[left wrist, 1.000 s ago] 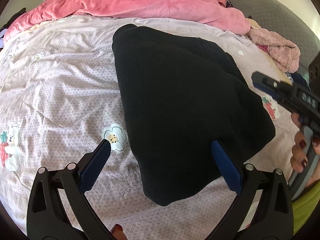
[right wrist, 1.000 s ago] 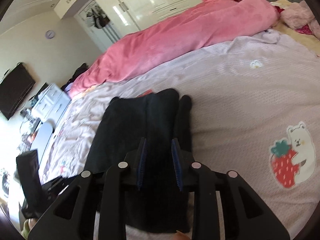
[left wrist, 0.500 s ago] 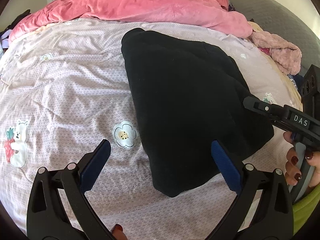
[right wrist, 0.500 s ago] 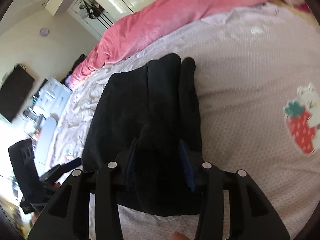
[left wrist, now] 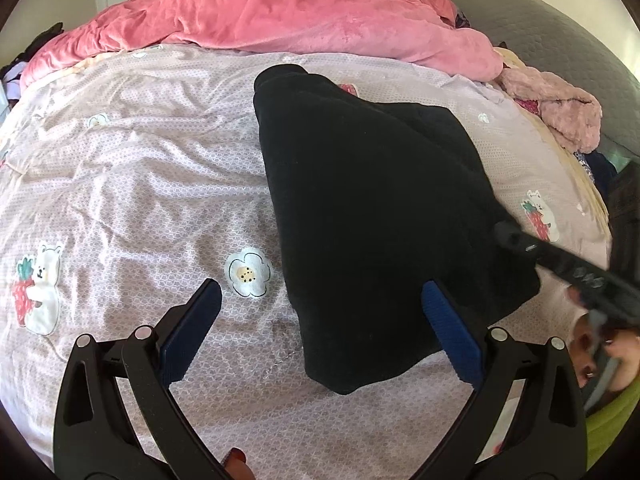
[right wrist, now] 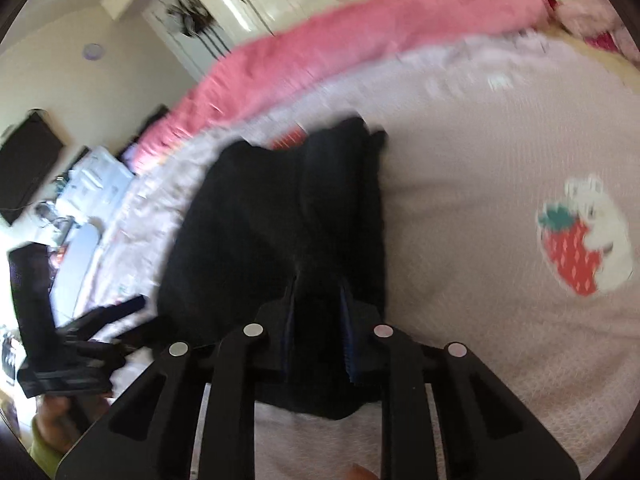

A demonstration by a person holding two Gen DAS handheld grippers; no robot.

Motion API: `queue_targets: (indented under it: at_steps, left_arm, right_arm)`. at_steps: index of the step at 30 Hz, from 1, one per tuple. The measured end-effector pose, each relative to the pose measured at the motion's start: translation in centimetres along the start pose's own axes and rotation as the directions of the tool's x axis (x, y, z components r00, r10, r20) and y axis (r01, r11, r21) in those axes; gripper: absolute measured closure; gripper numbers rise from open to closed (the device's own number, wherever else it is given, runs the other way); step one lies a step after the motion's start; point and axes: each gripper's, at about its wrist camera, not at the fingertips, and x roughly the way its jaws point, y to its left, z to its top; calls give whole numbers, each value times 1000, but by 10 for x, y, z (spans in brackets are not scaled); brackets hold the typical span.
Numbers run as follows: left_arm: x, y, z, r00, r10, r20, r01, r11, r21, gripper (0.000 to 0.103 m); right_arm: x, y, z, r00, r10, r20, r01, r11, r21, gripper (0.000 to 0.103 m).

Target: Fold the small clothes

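My right gripper [right wrist: 318, 324] pinches the near edge of the black garment [left wrist: 372, 208] mid-bed, my left gripper [left wrist: 320, 332] hovers wide open; one thin grip could slip, unfolding it.

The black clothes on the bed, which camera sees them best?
The left wrist view: the black clothes lie sharp and almost whole on the sheet. The right wrist view is blurred, with its tool covering the near edge.

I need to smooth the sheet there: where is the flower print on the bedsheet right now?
In the left wrist view, the flower print sits on the sheet just beyond the open left tongs, immediately left of the black garment.
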Motion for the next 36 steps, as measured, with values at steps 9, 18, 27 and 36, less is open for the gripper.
queue_targets:
  at_steps: [9, 18, 27, 36]
  left_arm:
    - [13, 1, -1, 1000, -4, -28, 3, 1000, -5, 9]
    - [16, 6, -4, 999, -20, -27, 19, 999, -39, 9]
    - [-19, 4, -18, 1000, -12, 27, 13, 1000, -22, 9]
    - [-60, -1, -59, 993, 42, 108, -44, 999, 17, 9]
  right_arm:
    - [6, 3, -3, 997, -81, 11, 81, 995, -50, 71]
    - [5, 2, 0, 999, -43, 27, 43, 999, -28, 63]
    - [-53, 21, -22, 959, -130, 254, 152, 986, -70, 9]
    - [-104, 47, -78, 916, -173, 363, 235, 963, -135, 4]
